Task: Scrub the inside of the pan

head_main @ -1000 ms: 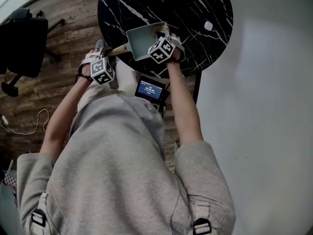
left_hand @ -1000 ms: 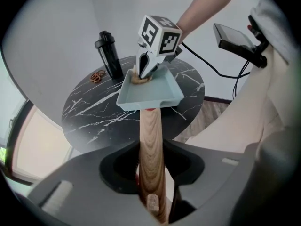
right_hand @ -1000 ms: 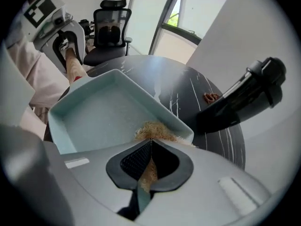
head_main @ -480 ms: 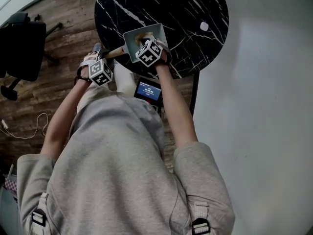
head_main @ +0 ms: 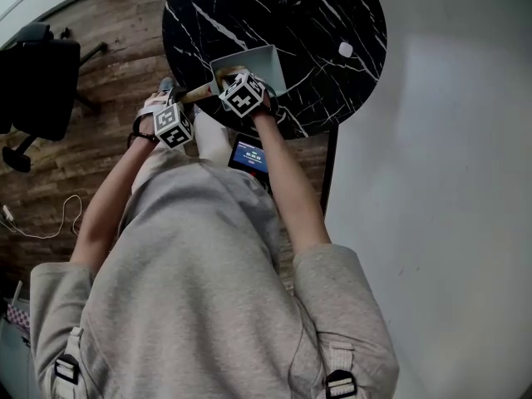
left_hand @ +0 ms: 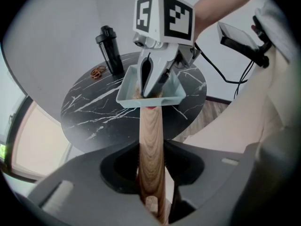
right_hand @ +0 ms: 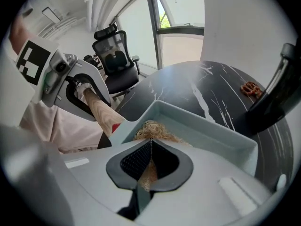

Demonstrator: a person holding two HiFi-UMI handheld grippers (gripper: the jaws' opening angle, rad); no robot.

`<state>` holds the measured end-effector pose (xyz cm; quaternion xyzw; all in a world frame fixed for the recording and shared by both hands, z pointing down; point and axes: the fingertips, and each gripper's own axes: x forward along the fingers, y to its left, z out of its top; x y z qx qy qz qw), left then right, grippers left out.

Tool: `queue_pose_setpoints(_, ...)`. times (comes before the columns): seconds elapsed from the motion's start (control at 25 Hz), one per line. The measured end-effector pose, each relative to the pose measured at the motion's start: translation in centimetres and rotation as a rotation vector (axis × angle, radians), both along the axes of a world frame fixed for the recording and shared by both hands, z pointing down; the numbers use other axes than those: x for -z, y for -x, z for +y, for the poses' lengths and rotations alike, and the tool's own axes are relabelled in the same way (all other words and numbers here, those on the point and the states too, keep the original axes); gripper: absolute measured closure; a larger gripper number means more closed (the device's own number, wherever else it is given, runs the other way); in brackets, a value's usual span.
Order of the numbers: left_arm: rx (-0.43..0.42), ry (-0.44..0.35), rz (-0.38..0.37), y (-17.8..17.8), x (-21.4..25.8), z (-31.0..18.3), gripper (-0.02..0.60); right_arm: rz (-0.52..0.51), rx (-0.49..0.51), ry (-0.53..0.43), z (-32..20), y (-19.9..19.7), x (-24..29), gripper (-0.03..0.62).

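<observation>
- While the left hand-held gripper (left_hand: 151,173) pinched the wooden handle (left_hand: 151,135) of the pale square pan (head_main: 259,63), the pan sat on the black marbled surface (head_main: 332,15), close to the edge nearest the person.
- The right hand-held gripper (right_hand: 149,147) had its jaws pressed together on a tan fibrous scrubber (right_hand: 153,128), which lay inside the pan at the handle-side wall.
- To my eye the step in hand was the scrubbing itself, and that corner looked like the spot being worked.
- Doing it well seemed to call for a firm hold on the handle, since a sideways push from the scrubber could have slid or turned the pan on the smooth top.
- The scrubber needed to press flat on the floor of the pan, with strokes reaching the far wall and all the corners rather than one patch.
- Only a thin tuft sat in the pinch, so I judged that hard pressure might have pulled it free.
- A black bottle (left_hand: 109,51) stood well apart at the far side and looked safely out of the way.
</observation>
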<state>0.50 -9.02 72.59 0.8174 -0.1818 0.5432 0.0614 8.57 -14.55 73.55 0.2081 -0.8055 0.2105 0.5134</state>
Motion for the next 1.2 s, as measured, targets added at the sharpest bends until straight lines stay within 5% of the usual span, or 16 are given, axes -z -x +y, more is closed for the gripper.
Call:
queue_pose_setpoints(0.44, -0.01, 0.015, -0.022, 0.2, -0.4, 0.2, 0.449, -0.063, -0.137, 0.147, 0.3, 0.3, 0.2, 0.574)
queue_pose_setpoints(0.6, -0.015, 0.006, -0.027, 0.3, -0.3, 0.0, 0.449, -0.287, -0.172, 0.286, 1.0, 0.4, 2.6, 0.571)
queue_pose_setpoints(0.68, -0.018, 0.002, -0.03, 0.3, -0.3, 0.0, 0.449, -0.342, -0.238, 0.254, -0.2, -1.2, 4.1, 0.571)
queue_pose_setpoints(0.92, -0.02, 0.015, -0.022, 0.1, 0.1, 0.1, 0.449, 0.057, -0.197, -0.057, -3.8, -9.7, 3.3, 0.571)
queue_pose_setpoints(1.04, -0.024, 0.017, -0.023, 0.1, -0.1, 0.1, 0.449, 0.204, -0.134, -0.089, -3.4, -12.0, 2.0, 0.571)
queue_pose_setpoints(1.2, 0.002, 0.04, -0.005, 0.2, 0.0, 0.2, 0.449, 0.277, -0.084, -0.084, -2.0, -12.1, 0.3, 0.571)
